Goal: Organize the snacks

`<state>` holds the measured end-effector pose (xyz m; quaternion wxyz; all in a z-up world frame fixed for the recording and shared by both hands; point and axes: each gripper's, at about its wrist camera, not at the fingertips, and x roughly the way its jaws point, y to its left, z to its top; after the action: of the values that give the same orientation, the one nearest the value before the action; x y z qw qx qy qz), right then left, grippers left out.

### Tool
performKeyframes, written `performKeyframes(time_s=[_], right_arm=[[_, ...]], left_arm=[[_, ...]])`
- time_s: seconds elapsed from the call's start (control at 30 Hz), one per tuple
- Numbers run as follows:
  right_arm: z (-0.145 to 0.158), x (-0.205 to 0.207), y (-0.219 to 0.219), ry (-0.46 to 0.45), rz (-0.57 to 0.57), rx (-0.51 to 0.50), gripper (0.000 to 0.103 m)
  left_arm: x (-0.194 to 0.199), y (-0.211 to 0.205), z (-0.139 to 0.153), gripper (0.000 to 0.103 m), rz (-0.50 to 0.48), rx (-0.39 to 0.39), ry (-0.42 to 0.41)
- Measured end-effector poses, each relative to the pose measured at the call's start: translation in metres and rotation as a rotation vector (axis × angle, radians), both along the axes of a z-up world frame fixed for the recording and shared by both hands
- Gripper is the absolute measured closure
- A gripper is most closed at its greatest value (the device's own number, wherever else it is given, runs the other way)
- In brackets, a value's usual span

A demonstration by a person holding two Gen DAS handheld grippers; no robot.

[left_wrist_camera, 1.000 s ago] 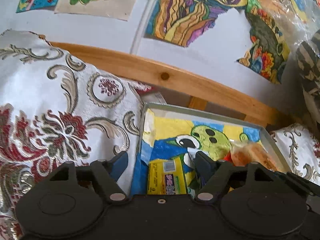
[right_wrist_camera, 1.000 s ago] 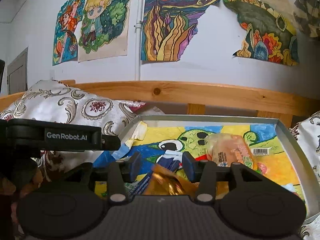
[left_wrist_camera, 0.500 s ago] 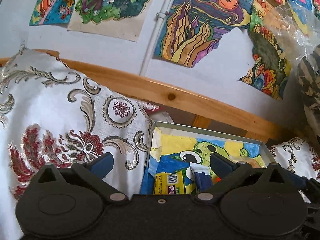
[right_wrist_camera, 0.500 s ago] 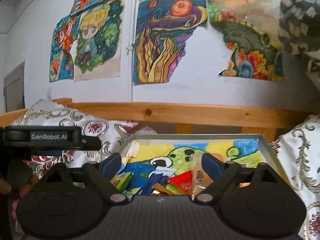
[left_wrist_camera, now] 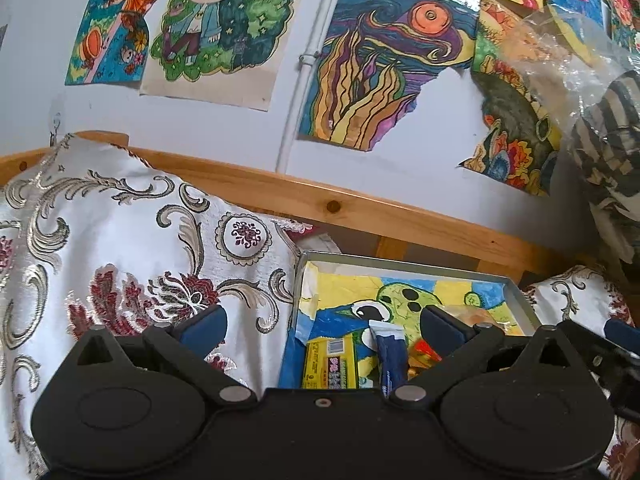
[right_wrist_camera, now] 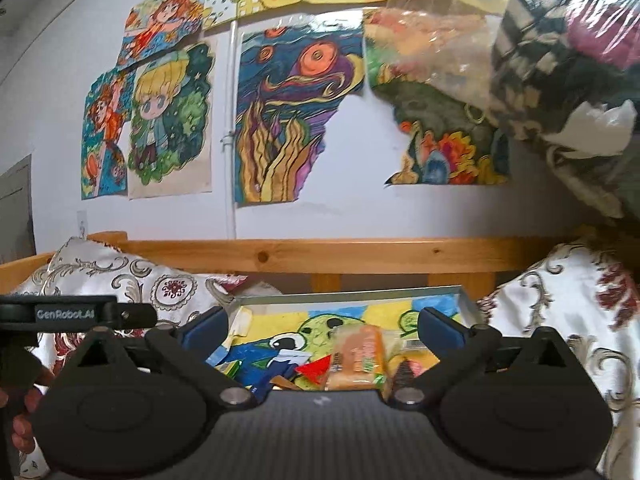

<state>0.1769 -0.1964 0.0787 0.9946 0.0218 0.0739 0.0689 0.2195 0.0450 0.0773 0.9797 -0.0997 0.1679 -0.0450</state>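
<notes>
Grey metal rims the tray (right_wrist_camera: 352, 295), and every snack in view lies inside it: the yellow packet (left_wrist_camera: 330, 364) near its left wall, the dark blue sachet (left_wrist_camera: 390, 354) beside that, the orange wrapped cake (right_wrist_camera: 358, 356) toward its middle. Your left gripper (left_wrist_camera: 320, 326) and right gripper (right_wrist_camera: 320, 326) both hang over the tray's near edge, jaws spread wide, holding nothing. If more snacks are to come, I'd judge the tray's far half the freest ground. Mind the patterned cushions (left_wrist_camera: 132, 248) crowding both tray sides and the wooden rail (right_wrist_camera: 320, 254) just behind it.
</notes>
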Motion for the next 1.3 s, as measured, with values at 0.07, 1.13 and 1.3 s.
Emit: performKeyframes(time_s=[0.07, 1.13, 1.3], right_arm=[[0.004, -0.008, -0.004, -0.003, -0.009, 0.005, 0.0], [0.005, -0.127, -0.03, 0.015, -0.066, -0.002, 0.0], [-0.003, -0.144, -0.033, 0.029, -0.075, -0.002, 0.0]], left_arm=[[-0.008, -0.002, 0.002, 0.001, -0.003, 0.005, -0.001], [-0.122, -0.04, 0.001, 0.001, -0.041, 0.033, 0.028], [-0.141, -0.038, -0.004, 0.001, -0.032, 0.038, 0.03]])
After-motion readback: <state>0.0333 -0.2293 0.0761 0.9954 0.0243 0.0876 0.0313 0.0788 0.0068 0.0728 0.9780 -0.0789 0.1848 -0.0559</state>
